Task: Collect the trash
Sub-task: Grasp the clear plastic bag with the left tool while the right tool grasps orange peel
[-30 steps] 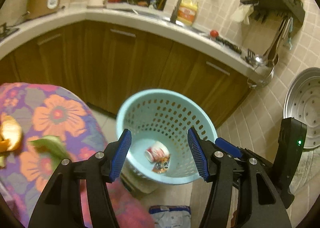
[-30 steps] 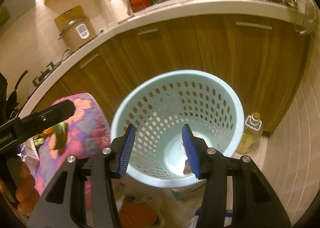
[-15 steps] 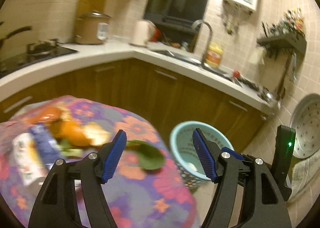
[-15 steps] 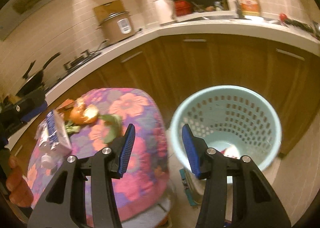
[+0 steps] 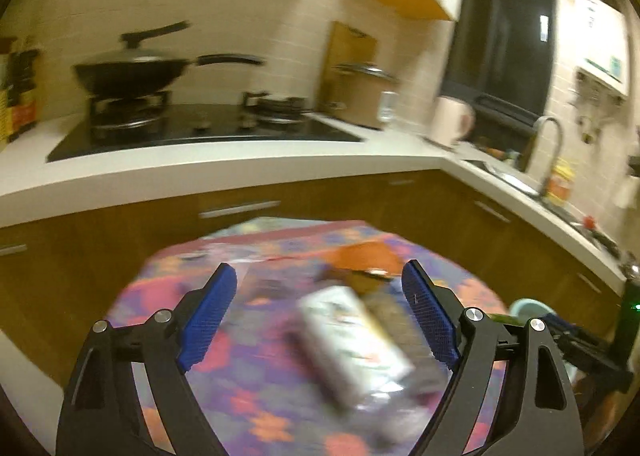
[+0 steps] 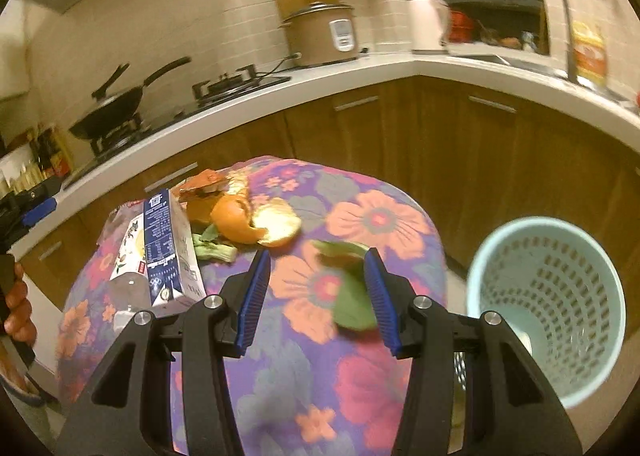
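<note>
Two tongs: both spread wide and holding nothing, above a round surface [image 6: 372, 216] draped in a purple floral cloth.
Left tongs [image 5: 320, 320]: blue pads wide apart at lower centre of the left wrist view, with a blurred white carton [image 5: 352, 340] lying on the cloth between them.
Right tongs [image 6: 318, 298]: blue pads wide apart at lower centre of the right wrist view; a green leaf [image 6: 352, 296] lies on the cloth between them, close against the right-hand pad.
Carton, right view: the same white and blue carton [image 6: 164, 252] lies on its side at left of centre, on a clear crumpled wrapper [image 6: 120, 288].
Peel: orange peel [image 6: 256, 222] sits on the cloth just right of the carton, above the tongs.
Greens: a pale vegetable stalk [image 6: 212, 248] lies between carton and peel, touching both.
Scrap: an orange-red piece [image 6: 204, 180] lies at the far edge of the cloth, behind the peel; what it is cannot be told.
Bin: a pale blue perforated basket [image 6: 548, 308] stands on the floor at lower right of the right view, beside the surface; its contents are unclear.
Background: a black wok [image 5: 132, 72] on the hob at upper left of the left view; a rice cooker [image 6: 324, 36] on the worktop at upper centre of the right view.
</note>
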`<state>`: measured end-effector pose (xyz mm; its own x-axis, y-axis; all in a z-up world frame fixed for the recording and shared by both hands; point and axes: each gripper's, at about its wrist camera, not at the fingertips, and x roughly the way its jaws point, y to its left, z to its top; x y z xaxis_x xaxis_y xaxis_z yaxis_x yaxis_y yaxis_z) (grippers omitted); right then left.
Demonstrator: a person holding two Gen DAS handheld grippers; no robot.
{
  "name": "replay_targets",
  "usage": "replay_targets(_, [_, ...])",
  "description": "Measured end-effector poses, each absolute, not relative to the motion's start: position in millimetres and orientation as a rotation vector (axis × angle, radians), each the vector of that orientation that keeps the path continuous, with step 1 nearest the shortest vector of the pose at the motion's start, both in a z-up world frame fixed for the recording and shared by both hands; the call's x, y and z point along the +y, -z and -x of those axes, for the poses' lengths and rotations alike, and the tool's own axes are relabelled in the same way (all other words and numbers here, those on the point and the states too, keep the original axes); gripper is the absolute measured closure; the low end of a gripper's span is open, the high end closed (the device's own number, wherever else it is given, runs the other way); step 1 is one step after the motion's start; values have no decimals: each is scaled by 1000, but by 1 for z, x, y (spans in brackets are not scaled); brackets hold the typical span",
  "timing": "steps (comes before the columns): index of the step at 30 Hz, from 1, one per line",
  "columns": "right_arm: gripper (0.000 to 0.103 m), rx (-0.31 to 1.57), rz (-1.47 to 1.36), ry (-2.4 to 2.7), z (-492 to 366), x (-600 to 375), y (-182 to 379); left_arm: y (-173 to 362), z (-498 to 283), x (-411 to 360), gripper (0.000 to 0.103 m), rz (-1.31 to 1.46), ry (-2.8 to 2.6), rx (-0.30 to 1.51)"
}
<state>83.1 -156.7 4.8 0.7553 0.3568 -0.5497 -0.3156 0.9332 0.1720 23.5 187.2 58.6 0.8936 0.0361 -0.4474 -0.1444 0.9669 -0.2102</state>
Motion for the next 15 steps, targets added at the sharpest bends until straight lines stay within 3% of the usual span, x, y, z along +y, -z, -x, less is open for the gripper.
replay_targets(15, [58,675,66,-497,-157,-77,-1,23,-116,302,21,609,-95,708])
